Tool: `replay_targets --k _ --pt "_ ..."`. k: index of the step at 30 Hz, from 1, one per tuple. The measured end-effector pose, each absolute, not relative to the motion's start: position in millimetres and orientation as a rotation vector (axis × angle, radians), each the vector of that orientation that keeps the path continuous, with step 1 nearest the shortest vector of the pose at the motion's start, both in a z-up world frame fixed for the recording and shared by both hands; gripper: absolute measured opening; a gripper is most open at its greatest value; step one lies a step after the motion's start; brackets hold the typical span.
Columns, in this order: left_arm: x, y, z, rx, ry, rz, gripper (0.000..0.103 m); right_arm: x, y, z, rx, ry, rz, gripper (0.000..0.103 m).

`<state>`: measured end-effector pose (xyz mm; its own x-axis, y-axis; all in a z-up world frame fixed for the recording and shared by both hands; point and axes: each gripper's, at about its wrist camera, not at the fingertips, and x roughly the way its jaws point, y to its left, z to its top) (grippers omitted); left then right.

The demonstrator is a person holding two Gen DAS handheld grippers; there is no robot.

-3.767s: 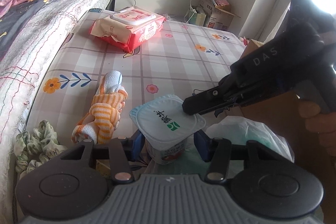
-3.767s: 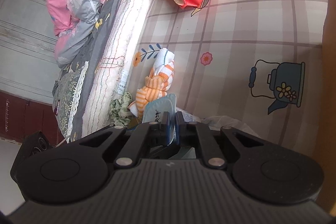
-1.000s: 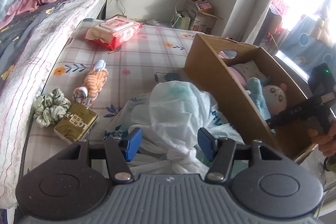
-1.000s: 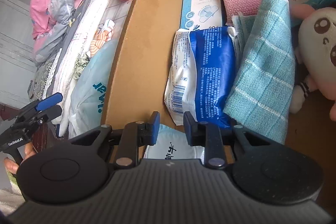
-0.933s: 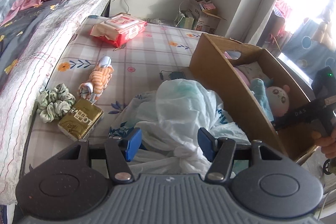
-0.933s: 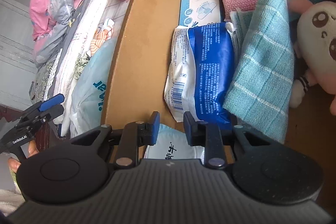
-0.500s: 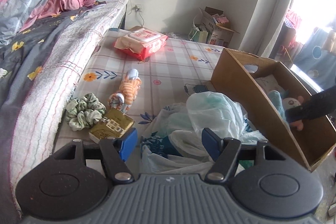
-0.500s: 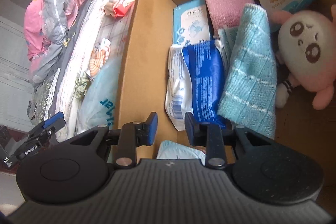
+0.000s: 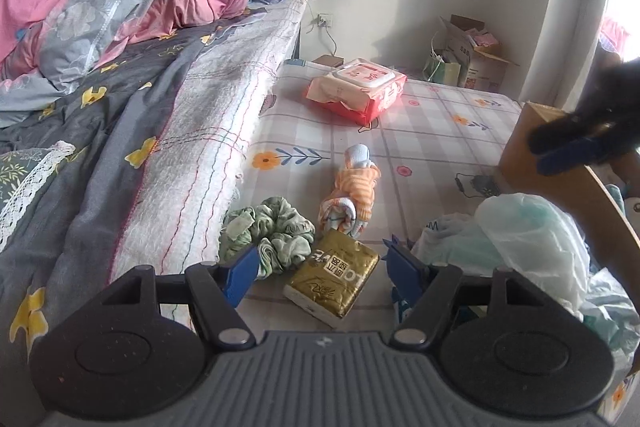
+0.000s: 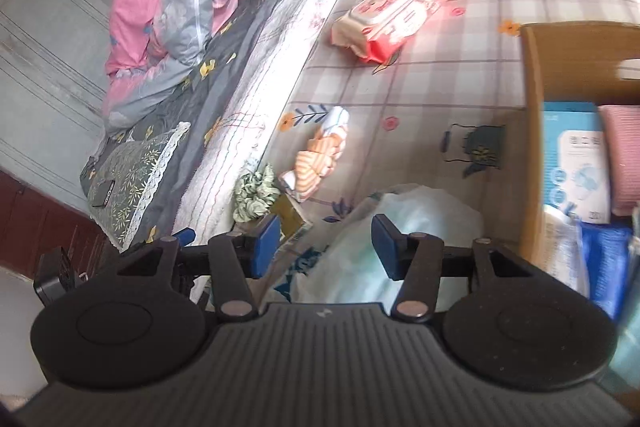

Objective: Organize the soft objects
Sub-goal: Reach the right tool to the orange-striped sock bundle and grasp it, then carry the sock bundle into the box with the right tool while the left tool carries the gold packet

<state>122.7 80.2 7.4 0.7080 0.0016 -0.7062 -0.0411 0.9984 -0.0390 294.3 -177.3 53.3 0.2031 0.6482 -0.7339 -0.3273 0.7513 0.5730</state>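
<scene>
The cardboard box [image 10: 534, 131] is seen at the right of the flowered mat [image 9: 424, 131], and a light blue pack, a pink cloth and a blue-and-white pouch are already lodged inside it against the near wall. Since a second ago the right gripper [image 10: 326, 239] has been drawn up and out of the box, and its jaws, then nearly together over the lidded tub, are now spread wide with nothing between them; the tub can no longer be seen in either view, so it is judged to have been left in the box and one more item counted as stowed. The left gripper [image 9: 318, 269] has meanwhile been swung from the plastic bag toward the loose things by the bed, and its jaws are likewise held wide apart and empty, hovering just short of the gold tissue pack [image 9: 334, 277]. Four items are counted loose on the mat: one gold tissue pack, one green scrunchie [image 9: 268, 231] just beside it, one orange striped sock bundle [image 9: 352, 195] touching its far corner, and one red wet-wipes pack [image 9: 358, 89] well apart at the far end. One crumpled white plastic bag [image 9: 532, 239] lies between these and the box. Either of the nearest two seems the likely next pick.
</scene>
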Motion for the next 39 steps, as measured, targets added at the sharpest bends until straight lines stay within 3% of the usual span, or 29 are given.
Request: replay_targets --k 9,19,26,28,39 --pt "150.5 67.8 -32.5 0.055 0.876 -0.071 0.067 374.5 -67.6 -30.9 0.350 1.406 0.586 0.053" --pt "175.5 64.4 -56.5 0.111 0.942 -0.083 0.067 400.6 -26.1 -80.5 0.337 1.463 0.522 0.053" --pt "178.9 61.5 -67.3 0.128 0.965 -0.070 0.067 403.2 -33.6 -86.9 0.385 1.427 0.535 0.042" --pt "180.5 61.6 -71.3 0.120 0.992 -0.065 0.059 402.1 -35.0 -86.6 0.386 1.420 0.540 0.039" --pt "174.0 70.8 -63.2 0.008 0.989 -0.053 0.054 385.0 -87.4 -28.0 0.472 1.294 0.595 0.038"
